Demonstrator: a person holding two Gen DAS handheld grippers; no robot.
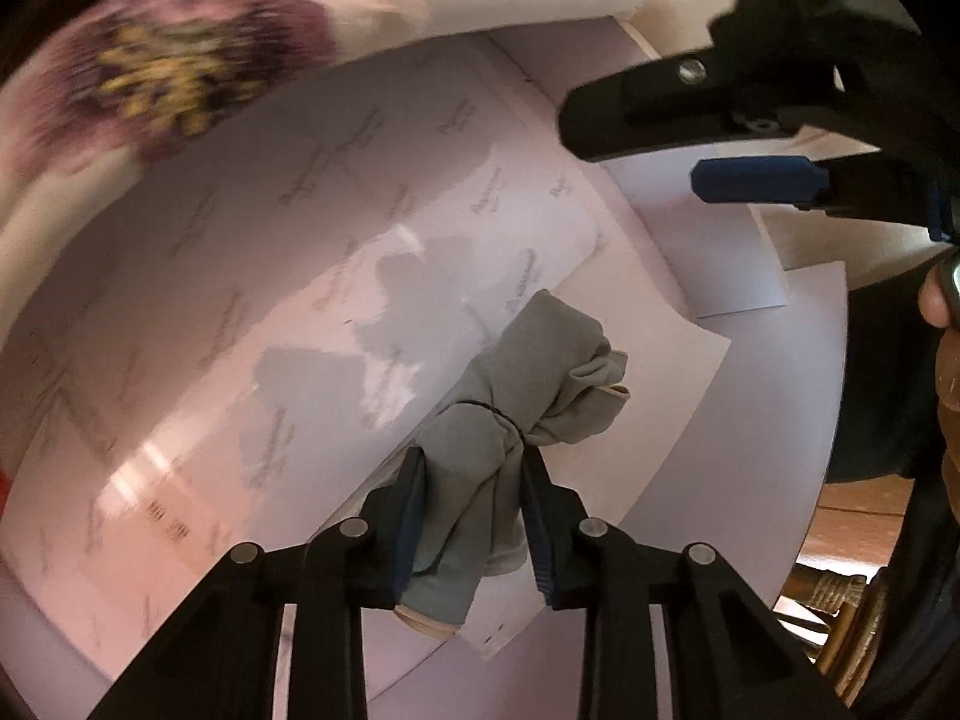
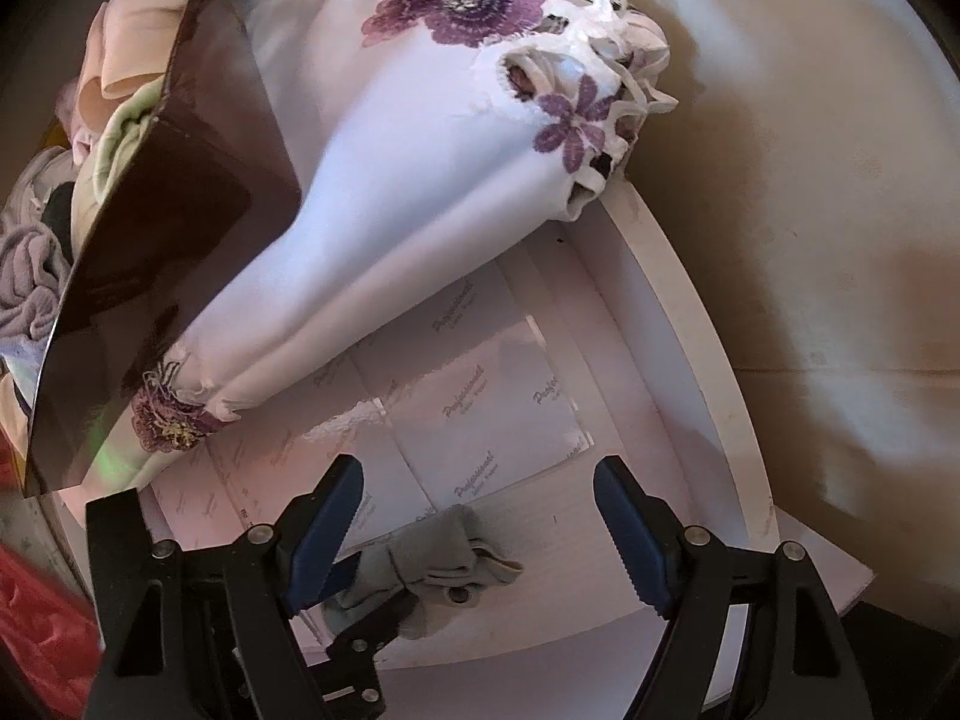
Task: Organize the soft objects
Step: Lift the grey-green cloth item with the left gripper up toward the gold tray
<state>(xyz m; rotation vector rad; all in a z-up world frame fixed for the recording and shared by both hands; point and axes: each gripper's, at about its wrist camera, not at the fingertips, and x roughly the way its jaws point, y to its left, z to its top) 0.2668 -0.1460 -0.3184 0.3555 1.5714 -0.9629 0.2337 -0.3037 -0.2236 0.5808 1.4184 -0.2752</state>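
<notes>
A grey sock bundle (image 1: 540,354), tied round the middle with a dark band, lies on the printed lining paper (image 1: 288,276) of a white drawer (image 2: 696,360). My left gripper (image 1: 473,471) points down at it and is shut on its near end, with the cloth squeezed between the blue pads. In the right wrist view the same grey bundle (image 2: 438,546) shows low in the middle with the left gripper's black fingers on it. My right gripper (image 2: 477,480) hangs open above the drawer with nothing between its fingers. It also appears as the right gripper (image 1: 633,150) at the upper right.
A folded white cloth with purple embroidered flowers (image 2: 420,150) lies across the drawer's far side. A dark brown panel (image 2: 168,240) leans beside it, with a heap of soft clothes (image 2: 120,60) behind. A red thing (image 2: 36,612) is at the lower left. A person's hand (image 1: 942,324) is at the right edge.
</notes>
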